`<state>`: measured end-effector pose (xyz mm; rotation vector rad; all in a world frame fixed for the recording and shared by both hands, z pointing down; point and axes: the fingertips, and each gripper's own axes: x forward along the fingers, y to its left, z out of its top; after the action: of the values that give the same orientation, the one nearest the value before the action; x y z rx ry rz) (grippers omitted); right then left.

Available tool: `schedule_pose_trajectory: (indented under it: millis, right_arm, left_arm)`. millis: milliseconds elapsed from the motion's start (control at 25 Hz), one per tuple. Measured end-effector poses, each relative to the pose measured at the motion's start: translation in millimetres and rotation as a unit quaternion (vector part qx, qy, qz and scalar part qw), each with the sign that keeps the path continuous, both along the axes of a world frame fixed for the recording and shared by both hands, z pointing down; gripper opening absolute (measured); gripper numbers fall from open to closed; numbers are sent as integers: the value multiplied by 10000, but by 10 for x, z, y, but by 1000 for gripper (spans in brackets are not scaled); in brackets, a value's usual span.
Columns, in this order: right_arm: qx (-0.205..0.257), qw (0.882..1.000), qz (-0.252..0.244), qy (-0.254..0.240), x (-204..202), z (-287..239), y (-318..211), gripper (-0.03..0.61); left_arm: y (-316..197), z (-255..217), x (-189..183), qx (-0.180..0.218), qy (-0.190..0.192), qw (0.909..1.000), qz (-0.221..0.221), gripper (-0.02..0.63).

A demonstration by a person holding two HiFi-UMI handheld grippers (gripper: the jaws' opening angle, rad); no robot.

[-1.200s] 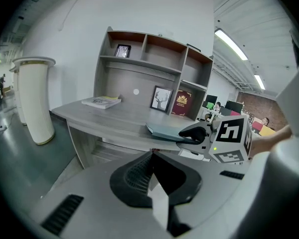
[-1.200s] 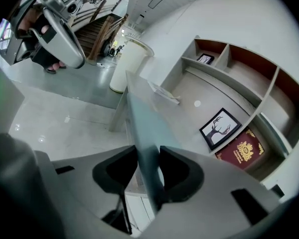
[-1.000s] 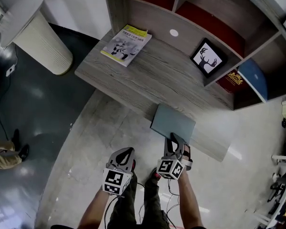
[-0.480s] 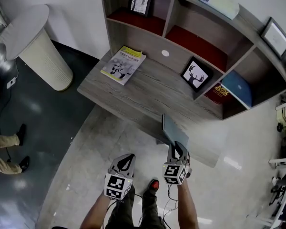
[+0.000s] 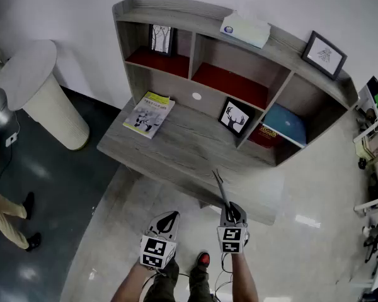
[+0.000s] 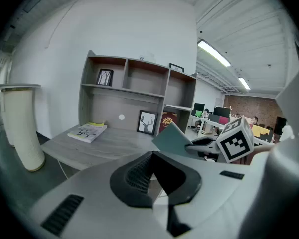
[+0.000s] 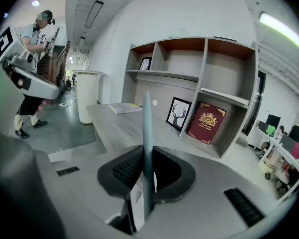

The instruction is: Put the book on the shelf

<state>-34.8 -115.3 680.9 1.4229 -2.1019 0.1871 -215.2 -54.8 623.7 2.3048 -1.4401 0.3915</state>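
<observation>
My right gripper (image 5: pixel 230 214) is shut on a thin grey-blue book (image 5: pixel 221 189), held on edge above the front of the wooden desk (image 5: pixel 176 146). In the right gripper view the book (image 7: pixel 147 128) stands upright between the pads, in line with the shelf unit (image 7: pixel 199 78). The left gripper view shows the same book (image 6: pixel 172 139) as a tilted grey sheet gripped by the right gripper (image 6: pixel 202 144). To the left of it, my left gripper (image 5: pixel 168 218) hangs in front of the desk, shut on nothing. The shelf unit (image 5: pixel 239 55) rises at the back of the desk.
A yellow-white book (image 5: pixel 148 114) lies on the desk's left. A deer picture (image 5: pixel 235 116), a red book (image 5: pixel 264 134) and a blue book (image 5: pixel 286 123) fill the lower compartments. A tissue box (image 5: pixel 246 29) and a frame (image 5: pixel 324 54) sit on top. A white pedestal (image 5: pixel 41 96) stands left.
The grey-blue book has come up off the desk's front edge, from lying flat to standing on edge in my right gripper. The view has drawn back and tilted up toward the shelves.
</observation>
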Motion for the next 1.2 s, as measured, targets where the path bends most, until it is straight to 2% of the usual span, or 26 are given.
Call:
schedule_pose_trajectory:
  millis: [240, 480, 800, 1200]
  right_arm:
    - [-164, 9966, 360, -723, 134, -201, 219, 71]
    - [-49, 9921, 595, -1107, 209, -496, 471, 71]
    - [657, 9830, 957, -1423, 392, -1238, 738, 71]
    - [1811, 9610, 1455, -1502, 555, -2105, 934, 71]
  left_arm:
    - [-4, -280, 168, 175, 32, 9996, 212, 6]
    - [-5, -579, 325, 371, 40, 9982, 467, 6]
    - [-24, -929, 476, 640, 74, 9947, 799, 6]
    - [-133, -1382, 526, 1067, 94, 9861, 1267, 6]
